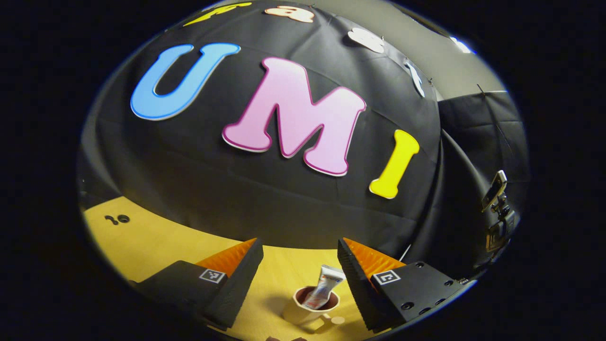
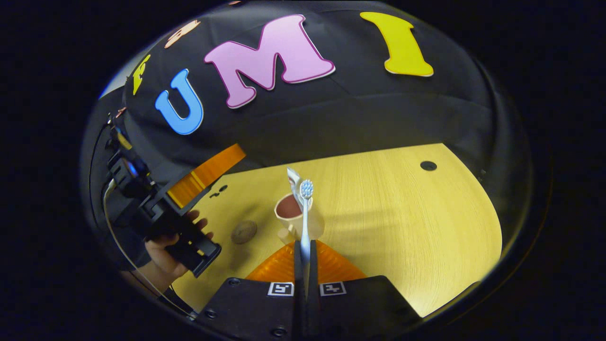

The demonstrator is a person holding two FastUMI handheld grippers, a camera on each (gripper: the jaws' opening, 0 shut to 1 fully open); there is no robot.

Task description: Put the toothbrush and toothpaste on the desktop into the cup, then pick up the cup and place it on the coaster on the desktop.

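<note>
I read the task as roughly half done. The toothpaste (image 1: 324,286) already stands in the cup (image 1: 310,307), its crimped end sticking up above the rim. The toothbrush (image 2: 305,218) is not in yet: my right tool (image 2: 304,253) has its fingers closed on the handle, bristle head pointing up and away from me. What is left, as I judge it, is dropping the brush in, then carrying the cup to the coaster (image 2: 244,231).

In the right gripper view the cup sits on the desk (image 2: 402,213) just beyond the brush head, towards the back edge, so the brush lines up with it but I cannot tell whether it is over the opening. The coaster lies near the cup's left. My left tool (image 1: 299,258) hangs with its fingers apart and nothing between them, the cup below the gap.
</note>
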